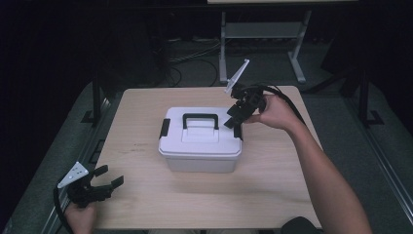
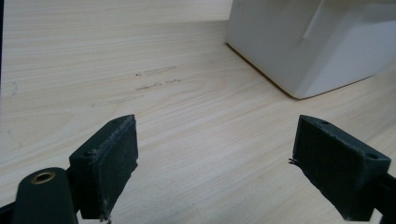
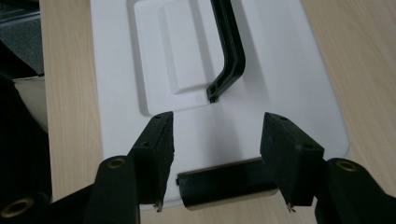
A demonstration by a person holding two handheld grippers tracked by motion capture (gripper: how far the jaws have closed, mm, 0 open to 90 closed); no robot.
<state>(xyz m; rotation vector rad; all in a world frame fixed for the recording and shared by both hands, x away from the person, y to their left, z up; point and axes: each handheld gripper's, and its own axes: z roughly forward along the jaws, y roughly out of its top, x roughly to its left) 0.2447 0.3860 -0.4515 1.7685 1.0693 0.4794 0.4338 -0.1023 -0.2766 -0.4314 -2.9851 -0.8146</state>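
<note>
Latch (image 3: 229, 189): lies between your right gripper (image 3: 217, 161) fingers, spread, pads apart from it. Long axis 3-to-9 o'clock in right gripper view, on box (image 1: 199, 141) edge.

Setting: a lab or test room, dimly lit. Evidence: one small pale wood-grain laminate table (image 1: 146, 204) standing alone on grey carpet floor (image 1: 336, 117); loose black cables (image 1: 195, 61) trailing across the floor behind it; light grey metal legs of a second bench (image 1: 229, 48) at the back; dark surroundings.
</note>
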